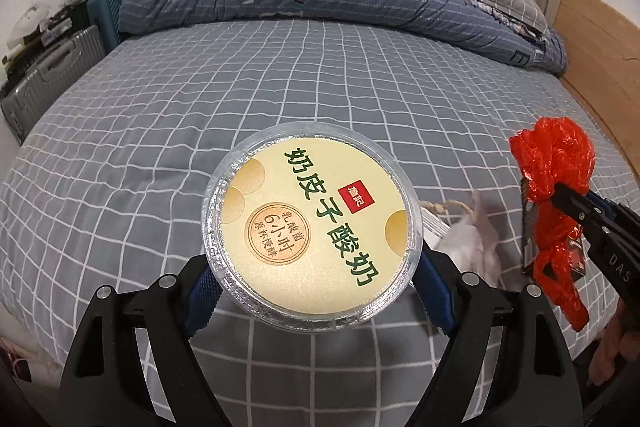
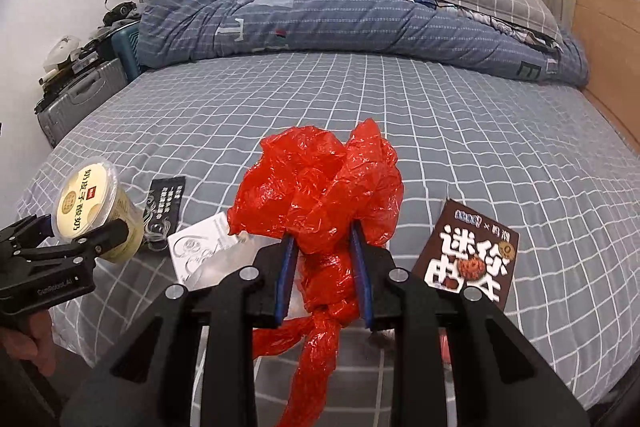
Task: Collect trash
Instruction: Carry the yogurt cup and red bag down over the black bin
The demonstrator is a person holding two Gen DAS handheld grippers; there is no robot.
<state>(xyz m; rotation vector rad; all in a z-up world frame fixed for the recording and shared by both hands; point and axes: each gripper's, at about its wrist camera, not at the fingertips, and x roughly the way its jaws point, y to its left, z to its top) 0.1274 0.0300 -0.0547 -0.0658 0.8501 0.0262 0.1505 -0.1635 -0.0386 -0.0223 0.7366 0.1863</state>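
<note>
The left tongs (image 1: 316, 283) grip a sealed round clear plastic yogurt cup (image 1: 312, 227); its contents are hidden. The right tongs (image 2: 325, 267) grip a crumpled red plastic bag (image 2: 320, 195) above the grey checked bed (image 2: 460, 147). A brown snack packet (image 2: 470, 255) lies beside.

Quilt (image 2: 360, 23) behind, snack box (image 2: 472, 255) right of bag (image 2: 320, 195)

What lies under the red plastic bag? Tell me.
Under the red plastic bag, held up by the right gripper, lies the checked bed sheet, with a white leaflet showing to the left. Whatever lies directly beneath the bag and gripper is covered.
</note>
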